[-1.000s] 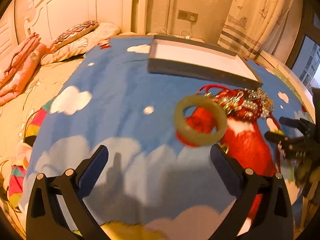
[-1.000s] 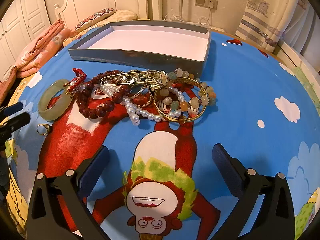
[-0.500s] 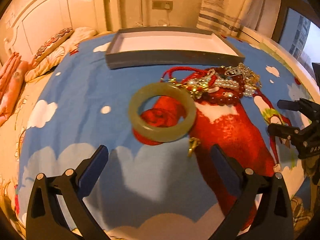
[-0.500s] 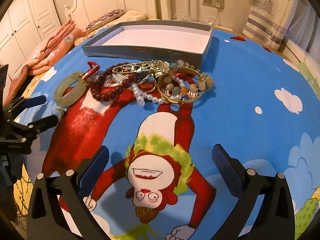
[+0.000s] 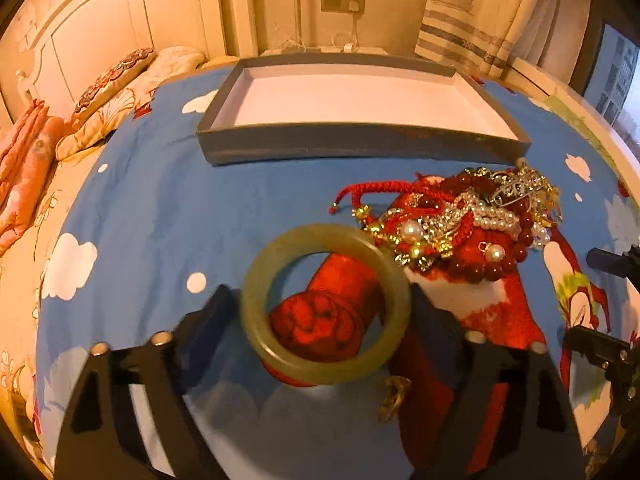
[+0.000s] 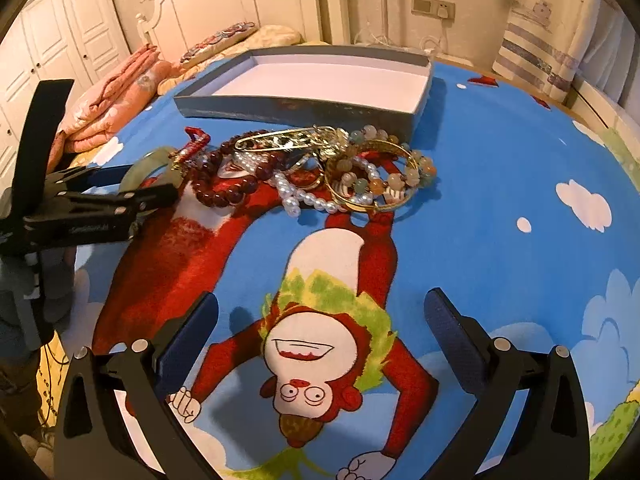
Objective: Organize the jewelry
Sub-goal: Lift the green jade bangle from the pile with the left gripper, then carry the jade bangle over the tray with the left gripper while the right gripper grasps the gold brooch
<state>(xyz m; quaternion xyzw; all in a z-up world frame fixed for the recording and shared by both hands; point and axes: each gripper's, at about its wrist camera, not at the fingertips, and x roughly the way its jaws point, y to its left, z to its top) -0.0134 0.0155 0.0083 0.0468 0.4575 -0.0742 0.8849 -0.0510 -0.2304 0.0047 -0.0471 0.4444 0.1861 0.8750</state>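
Observation:
A pale green jade bangle lies on the blue cartoon bedspread, and my left gripper has its two pads against the bangle's left and right sides. The bangle also shows in the right wrist view, between the left gripper's fingers. A pile of jewelry with red beads, pearls, gold pieces and a red cord lies just right of the bangle; it also shows in the right wrist view. My right gripper is open and empty above the monkey print.
An empty grey tray with a white floor stands behind the pile; it also shows in the right wrist view. A small gold ring lies beside the bangle. Pillows and a headboard are at the back left.
My left gripper has moved forward over the bangle and closed from wide open onto its sides. The right gripper has pulled back slightly and stays open.

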